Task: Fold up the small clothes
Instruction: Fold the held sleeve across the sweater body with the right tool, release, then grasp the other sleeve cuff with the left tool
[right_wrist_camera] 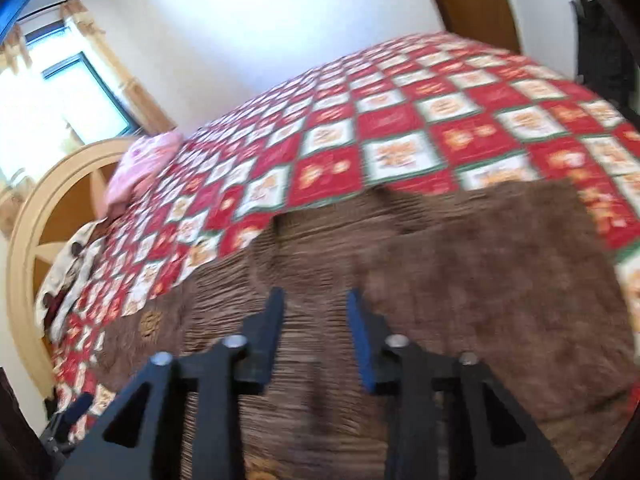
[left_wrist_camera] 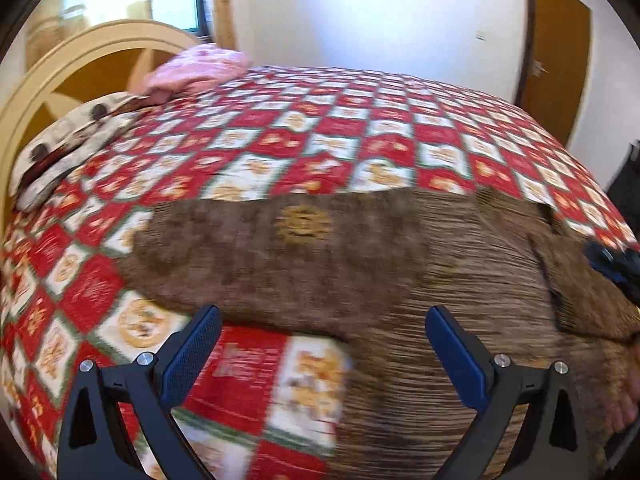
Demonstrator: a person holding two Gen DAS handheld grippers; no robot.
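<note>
A brown ribbed knit garment [left_wrist_camera: 360, 256] with a yellow round emblem [left_wrist_camera: 305, 225] lies spread on the red and white patterned bedspread [left_wrist_camera: 320, 132]. My left gripper [left_wrist_camera: 322, 324] is open wide and empty, just above the garment's near edge. The right gripper shows at the far right of this view [left_wrist_camera: 612, 268]. In the right wrist view the garment [right_wrist_camera: 460, 280] fills the lower half. My right gripper [right_wrist_camera: 316, 304] is open with a narrower gap, empty, over the garment. Both views are motion-blurred.
A pink folded cloth [left_wrist_camera: 192, 70] and a white patterned cloth with brown spots [left_wrist_camera: 68, 140] lie near the cream wooden headboard [left_wrist_camera: 60, 72]. A brown door [left_wrist_camera: 556, 64] stands beyond the bed. The person's hand [left_wrist_camera: 628, 392] shows at the right edge.
</note>
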